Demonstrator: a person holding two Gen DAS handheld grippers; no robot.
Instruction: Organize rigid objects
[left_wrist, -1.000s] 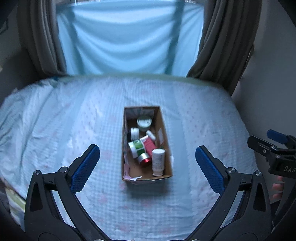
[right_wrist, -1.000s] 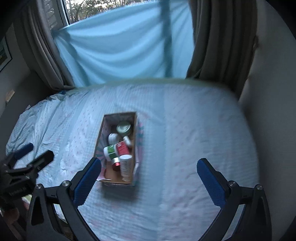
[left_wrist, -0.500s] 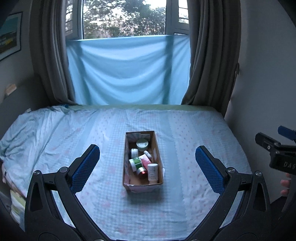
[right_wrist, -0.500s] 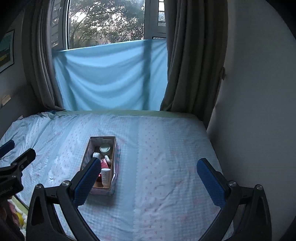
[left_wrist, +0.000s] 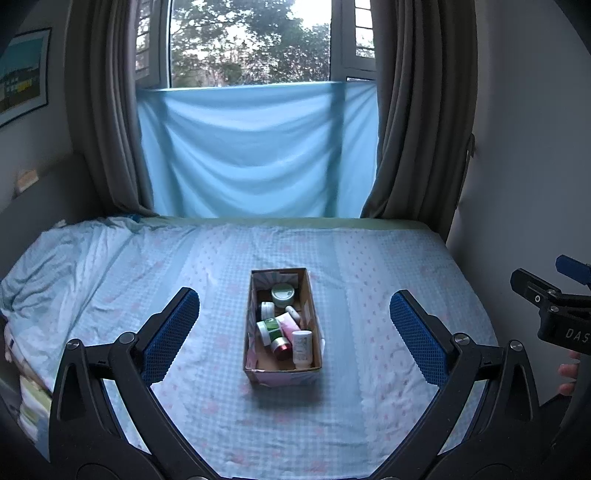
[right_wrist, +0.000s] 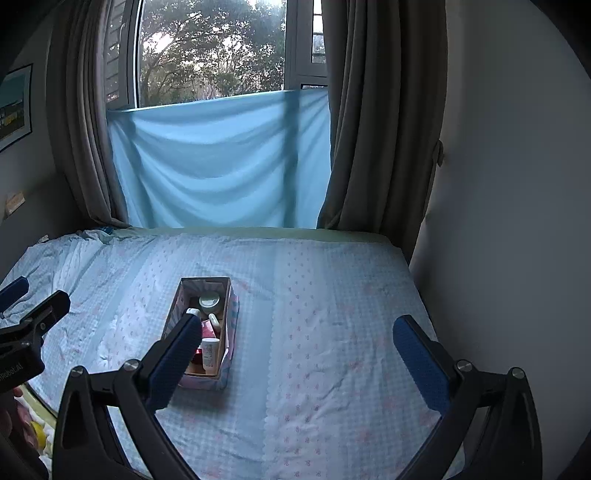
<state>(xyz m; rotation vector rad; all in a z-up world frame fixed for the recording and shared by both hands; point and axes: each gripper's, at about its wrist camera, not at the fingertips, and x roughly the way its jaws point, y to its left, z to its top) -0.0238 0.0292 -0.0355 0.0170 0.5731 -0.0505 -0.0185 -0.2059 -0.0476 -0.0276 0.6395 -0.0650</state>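
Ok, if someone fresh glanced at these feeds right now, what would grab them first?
Probably the cardboard box alone in the middle of the bed, crammed with jars and bottles, a white bottle lying at its near right. Next, the light blue cloth stretched across the lower window between dark curtains. Both the left gripper and right gripper are open and empty, well short of the box.

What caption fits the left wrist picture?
Open left tongs face a cardboard box of jars on the bed.
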